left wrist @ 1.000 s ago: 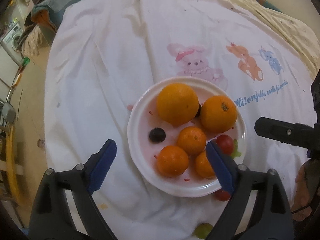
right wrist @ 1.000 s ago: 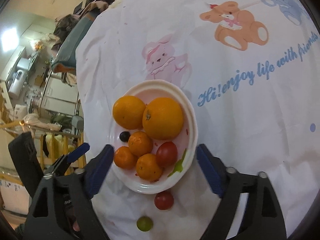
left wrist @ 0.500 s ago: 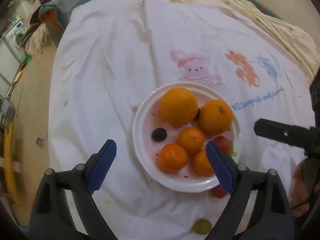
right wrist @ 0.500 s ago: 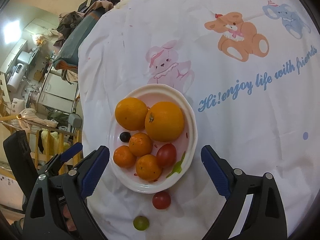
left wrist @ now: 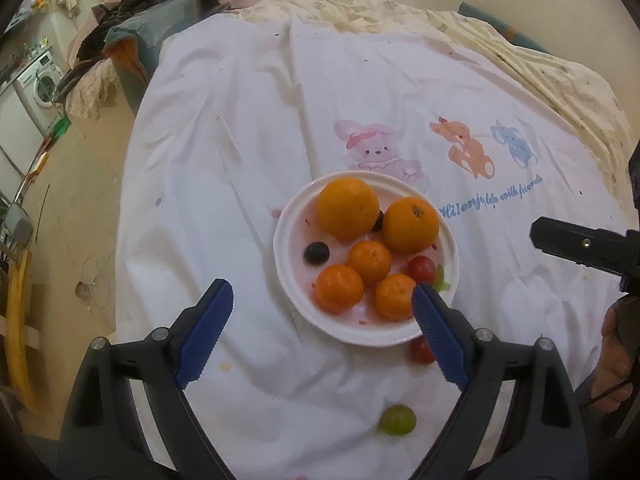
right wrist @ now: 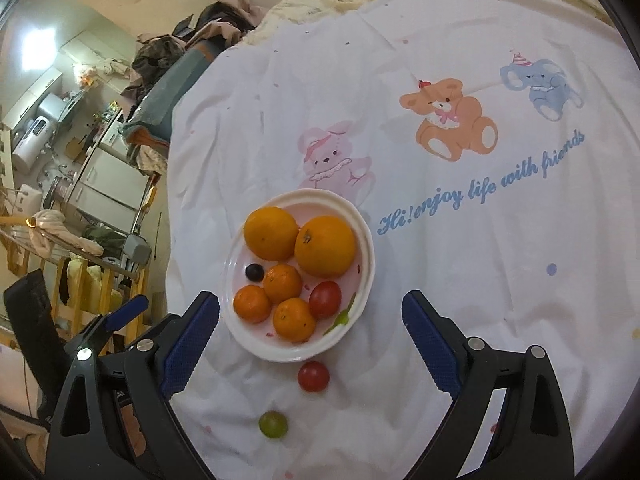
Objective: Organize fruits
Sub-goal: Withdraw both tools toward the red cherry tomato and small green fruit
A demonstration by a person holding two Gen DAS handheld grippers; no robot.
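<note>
A white plate (left wrist: 288,276) (right wrist: 366,276) on the white printed sheet holds two big oranges (left wrist: 348,208) (right wrist: 325,246), three small mandarins (left wrist: 339,289) (right wrist: 282,283), a dark grape (left wrist: 317,253) (right wrist: 254,271) and a red tomato (left wrist: 421,267) (right wrist: 325,299). Off the plate, on the sheet near me, lie a second red tomato (right wrist: 313,376) (left wrist: 420,350) and a green grape (right wrist: 273,424) (left wrist: 397,420). My left gripper (left wrist: 320,308) hangs open above the plate's near edge. The right gripper (right wrist: 310,316) is open too, with nothing between its fingers.
The sheet (right wrist: 480,240) covers a rounded surface that drops off at the left. A cluttered room with a washing machine (left wrist: 38,80) and piled clothes (left wrist: 132,8) lies beyond. A person's hand (left wrist: 612,364) holds the other gripper at the right.
Both grippers have risen and drawn back from the plate, so the fruit looks smaller and more of the sheet shows. The fruit has not moved.
</note>
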